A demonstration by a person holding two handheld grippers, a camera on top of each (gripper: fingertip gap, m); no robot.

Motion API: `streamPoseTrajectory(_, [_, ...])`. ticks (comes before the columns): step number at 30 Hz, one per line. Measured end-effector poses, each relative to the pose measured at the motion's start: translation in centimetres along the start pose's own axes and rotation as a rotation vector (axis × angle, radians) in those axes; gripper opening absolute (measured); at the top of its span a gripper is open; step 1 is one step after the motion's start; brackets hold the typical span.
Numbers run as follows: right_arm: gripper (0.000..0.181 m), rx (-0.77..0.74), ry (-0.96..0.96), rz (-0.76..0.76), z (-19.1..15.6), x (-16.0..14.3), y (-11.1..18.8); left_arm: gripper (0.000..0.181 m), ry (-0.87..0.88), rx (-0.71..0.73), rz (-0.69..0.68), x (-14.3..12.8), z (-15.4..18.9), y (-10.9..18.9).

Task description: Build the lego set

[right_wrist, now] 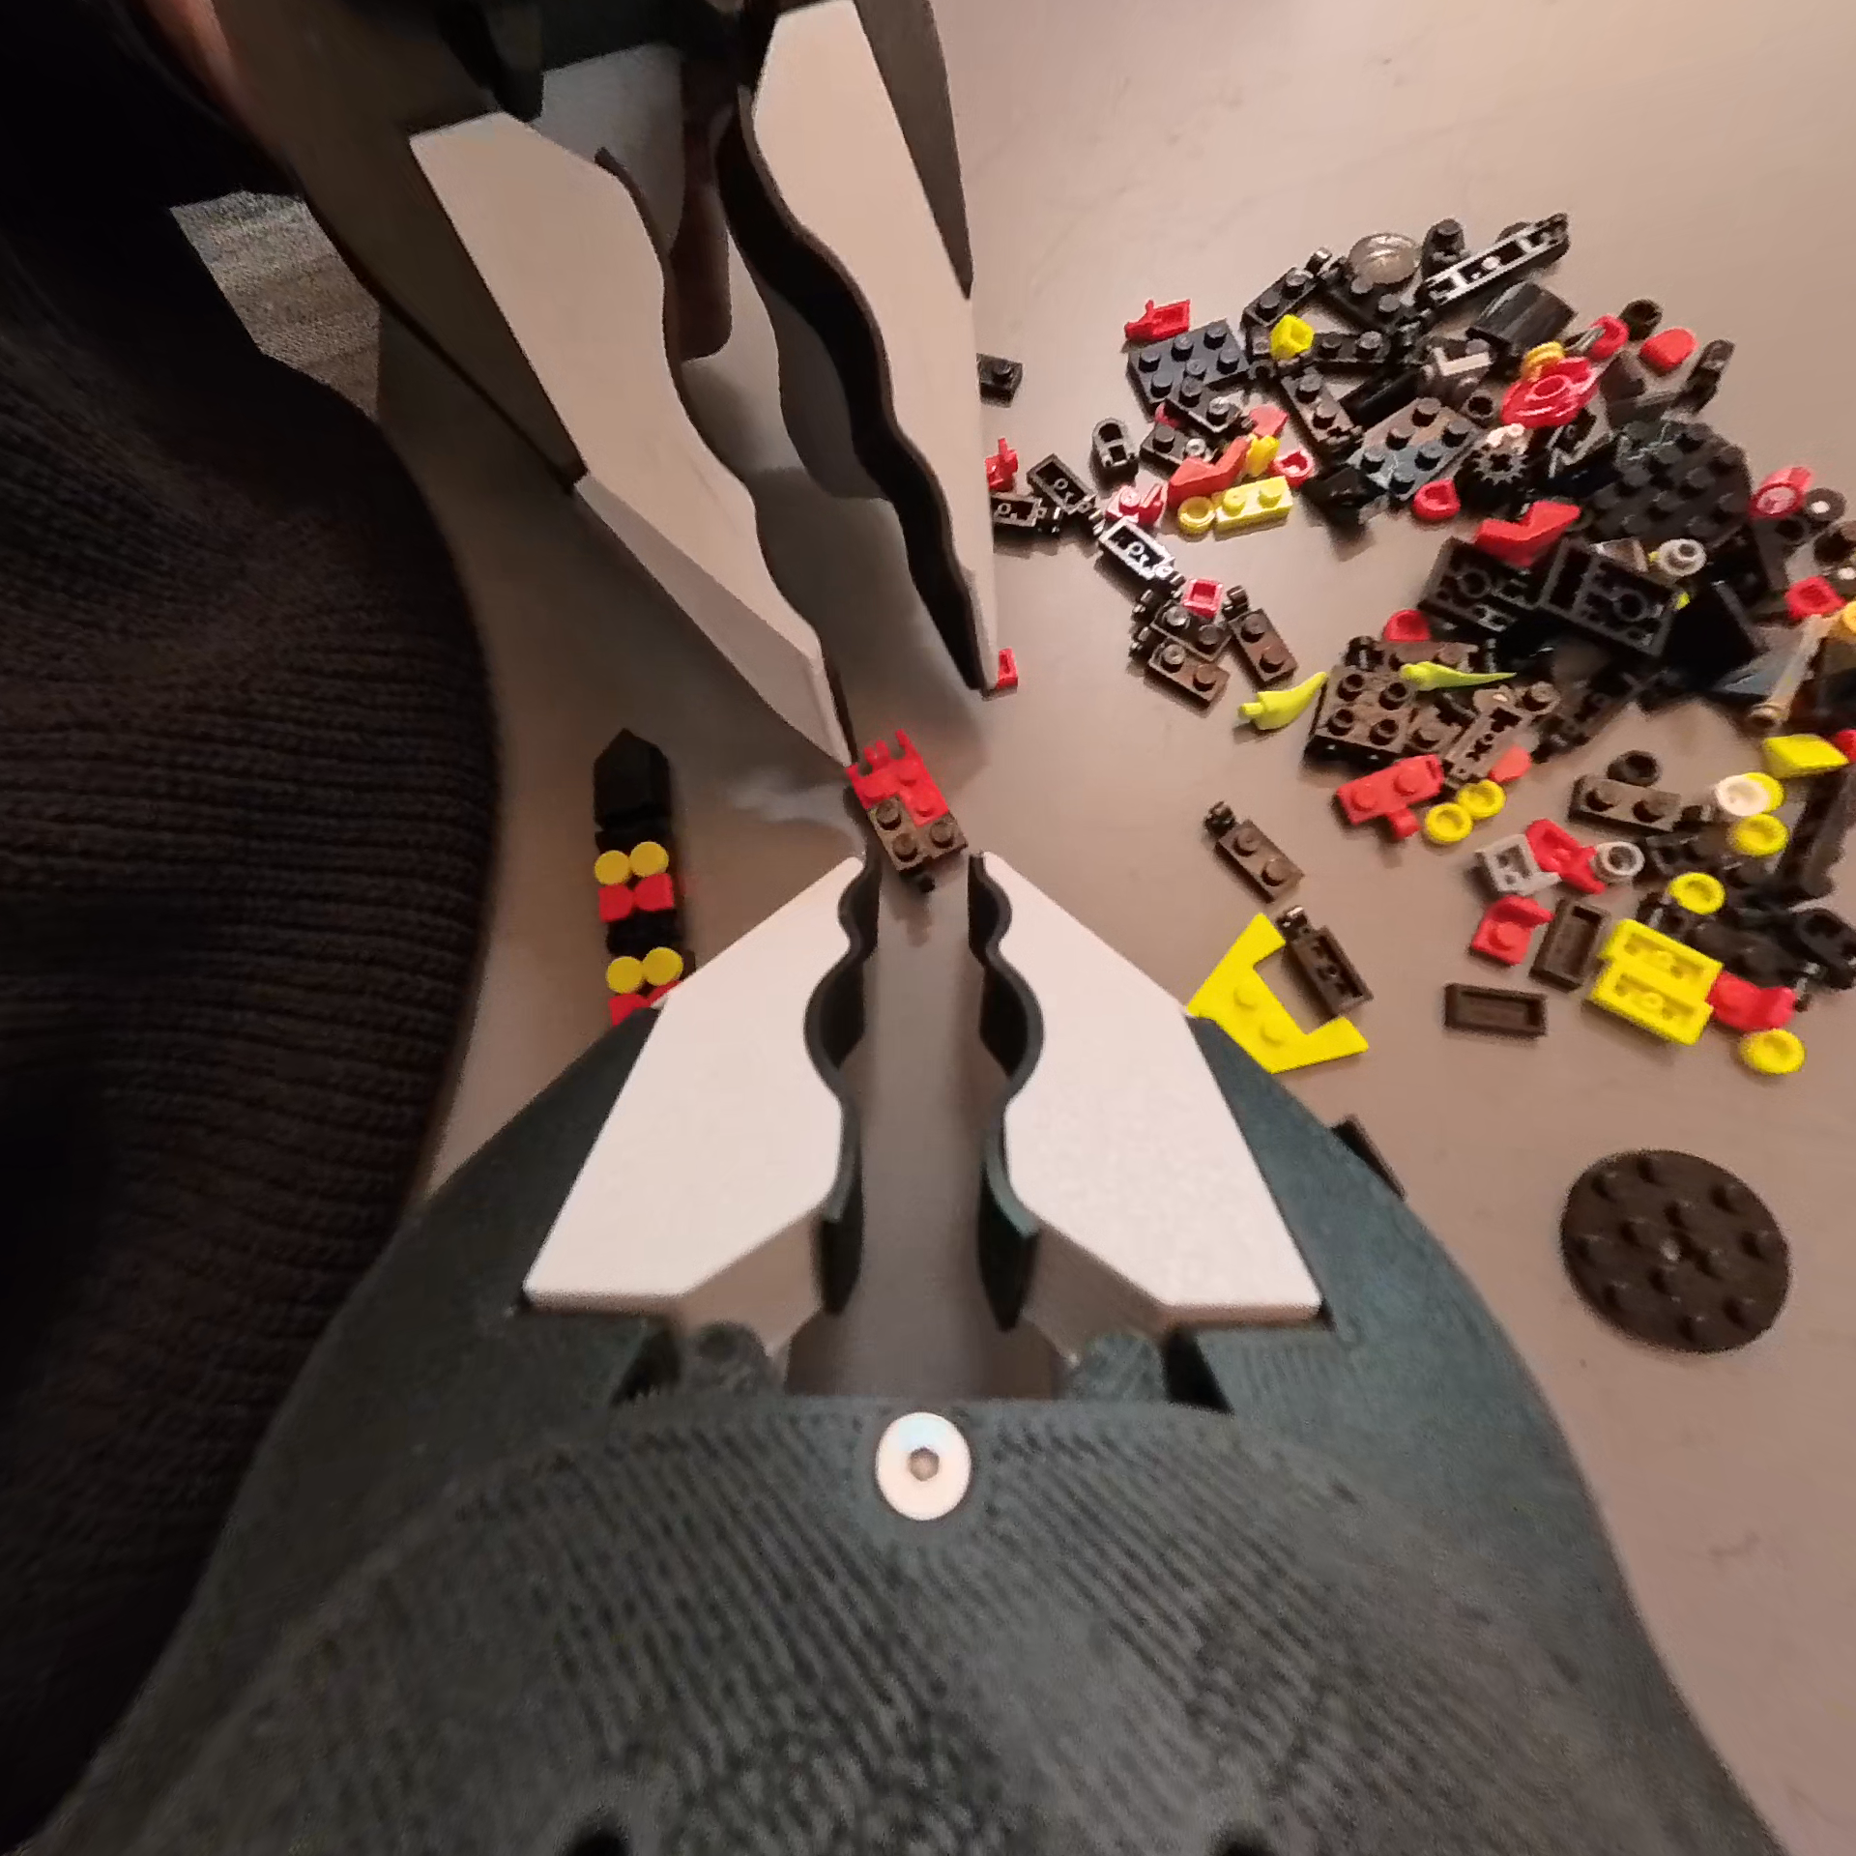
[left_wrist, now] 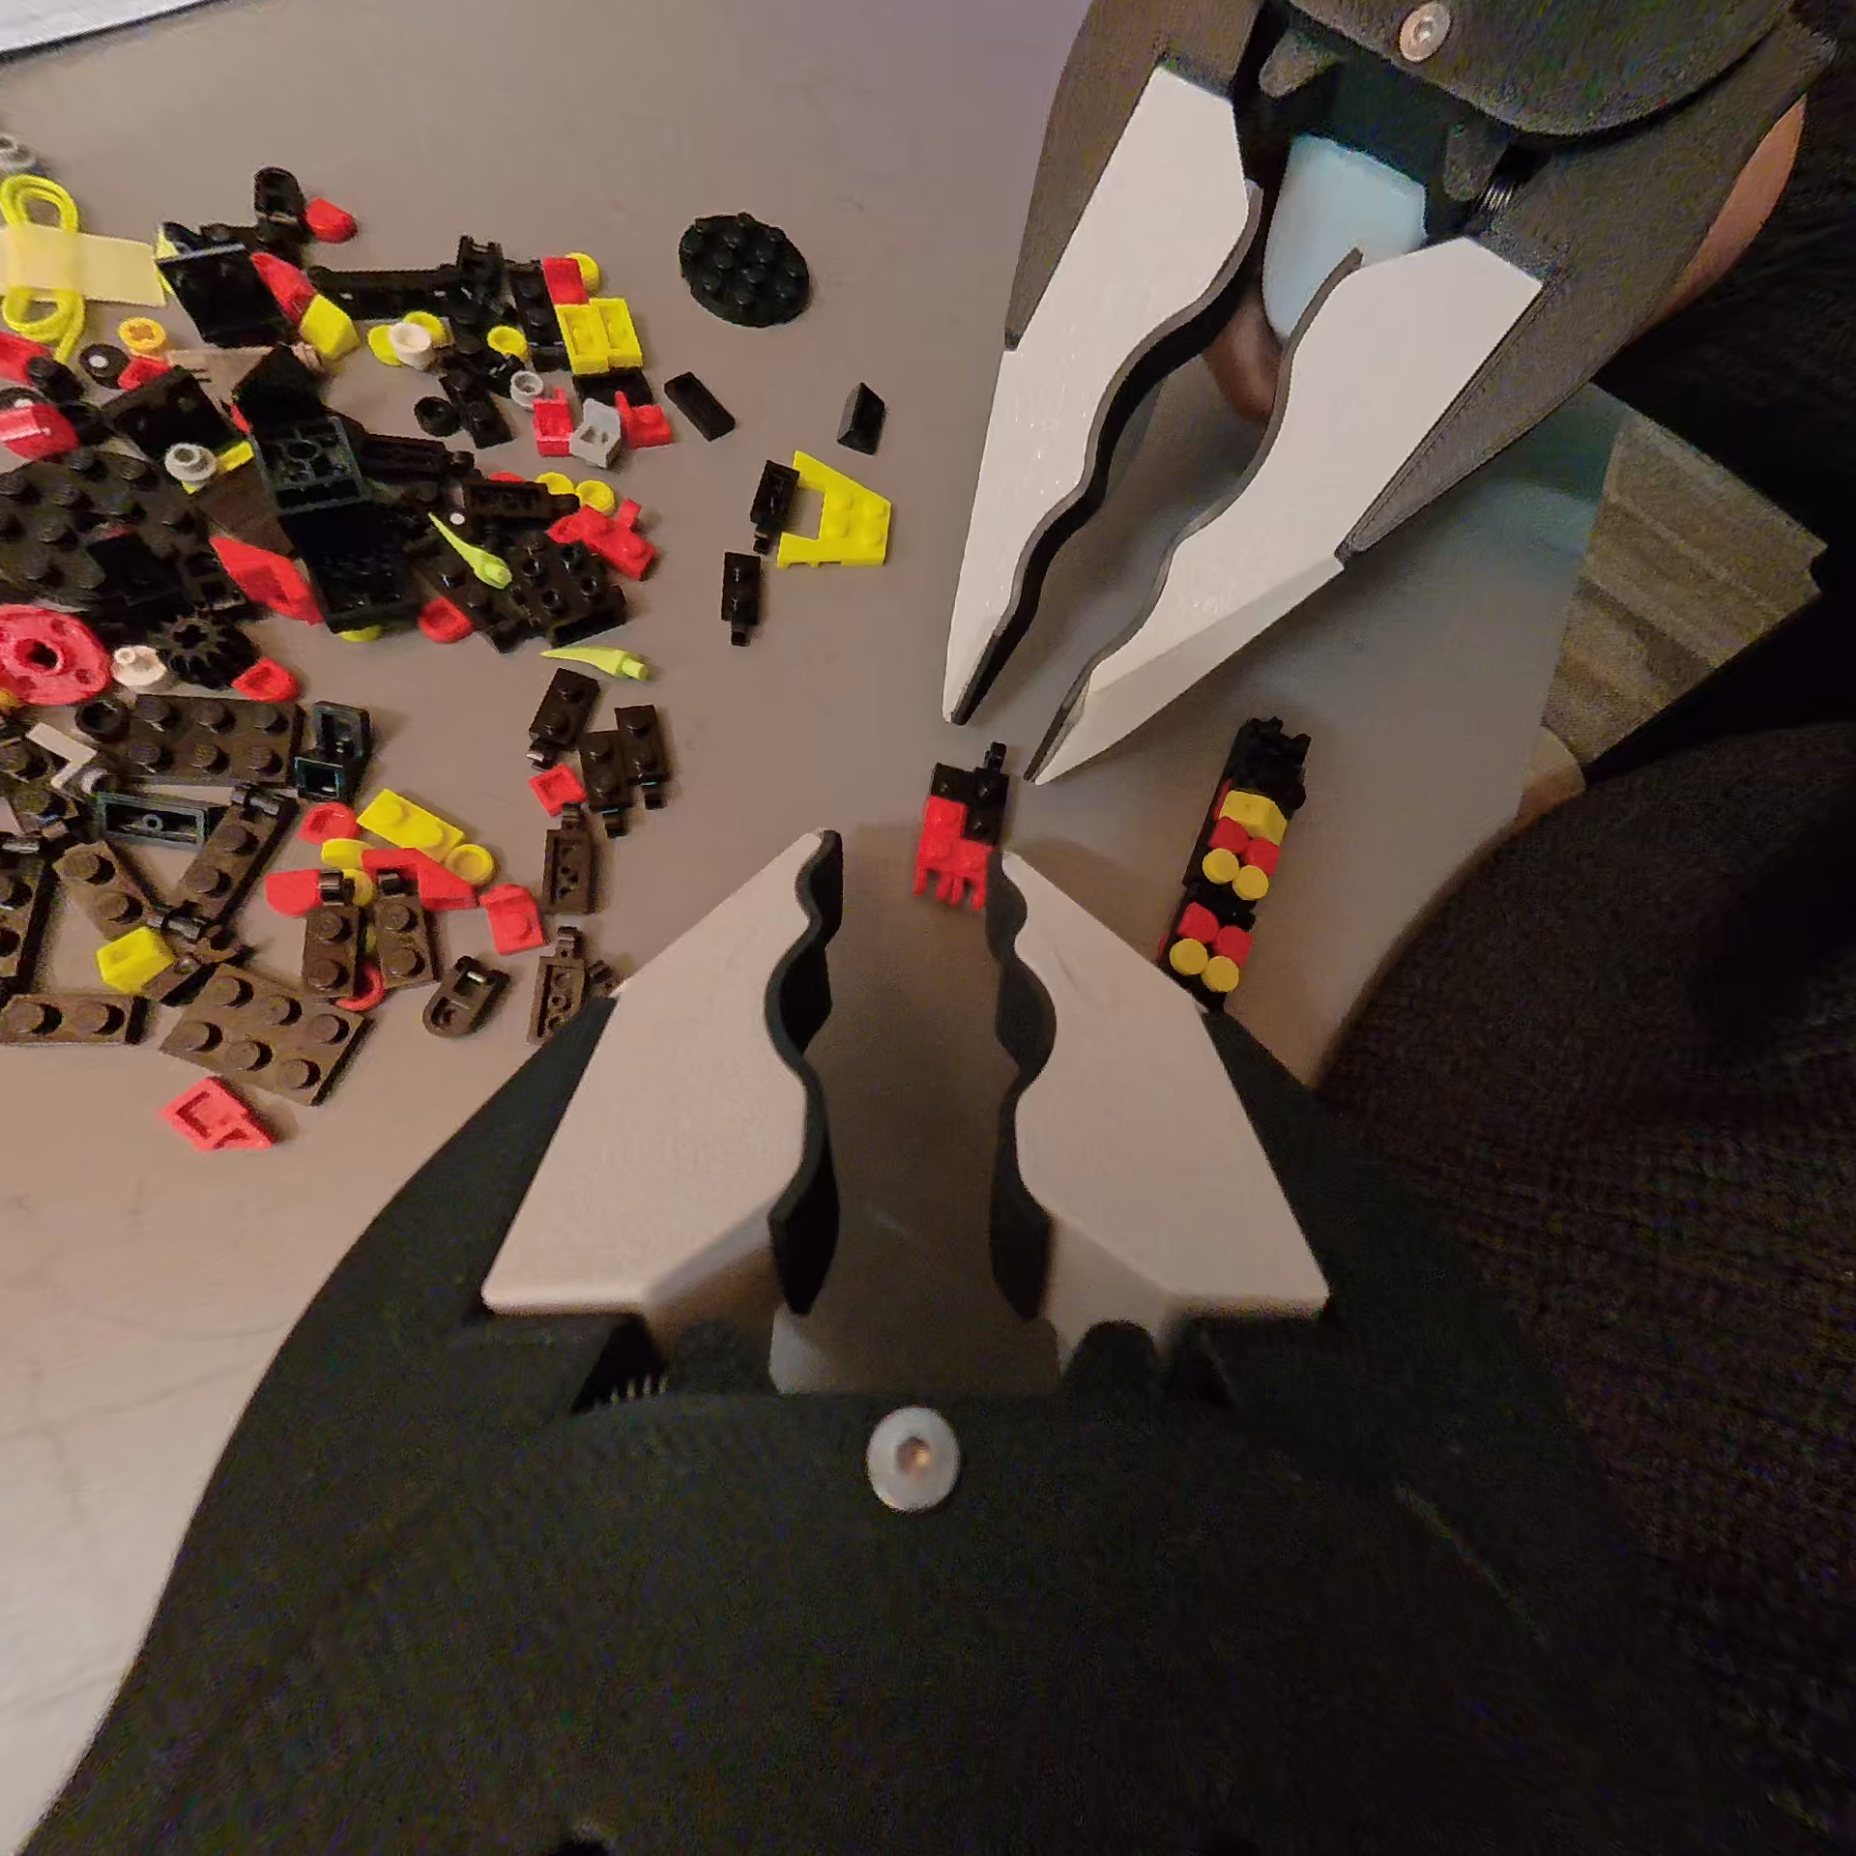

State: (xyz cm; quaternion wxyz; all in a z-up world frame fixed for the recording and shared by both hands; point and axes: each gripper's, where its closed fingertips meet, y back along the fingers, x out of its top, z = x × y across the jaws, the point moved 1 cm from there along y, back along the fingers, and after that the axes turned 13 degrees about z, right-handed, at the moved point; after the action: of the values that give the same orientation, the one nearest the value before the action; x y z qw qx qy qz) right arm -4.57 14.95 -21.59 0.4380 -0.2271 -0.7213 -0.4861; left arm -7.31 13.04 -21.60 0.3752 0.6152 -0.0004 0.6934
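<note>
Grey table [left_wrist: 854, 121] carries a loose brick pile [left_wrist: 301, 603] at left. Rightward, the left gripper [left_wrist: 914, 854] and right gripper [right_wrist: 919, 864], both empty with jaws narrowly parted, flank a small red-and-black assembly [left_wrist: 959, 829]; a long striped assembly [left_wrist: 1235, 864] lies beside.

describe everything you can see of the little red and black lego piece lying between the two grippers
The small red and black assembly is a few glossy plastic plates joined: a black studded part with a small clip at one end, and a red part ending in prongs. It lies flat on the grey table, apart from the loose pile, beside a longer black, red and yellow strip. It sits between the tips of the left gripper and the right gripper; neither visibly grips it.
</note>
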Motion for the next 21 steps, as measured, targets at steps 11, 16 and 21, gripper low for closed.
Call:
streamPoseTrajectory(11, [0.015,0.012,-0.001,-0.023,-0.3,-0.4,-0.1,0.027,0.022,0.051,0.008,0.1,-0.9,0.2])
streamPoseTrajectory(16, [0.015,0.010,0.002,-0.032,-0.3,-0.5,-0.1,0.028,0.049,0.057,0.023,0.3,-1.2,0.3])
streamPoseTrajectory(21, [0.015,0.013,0.000,-0.040,-0.4,-0.6,-0.2,0.028,0.047,0.062,0.023,0.3,-1.2,0.4])
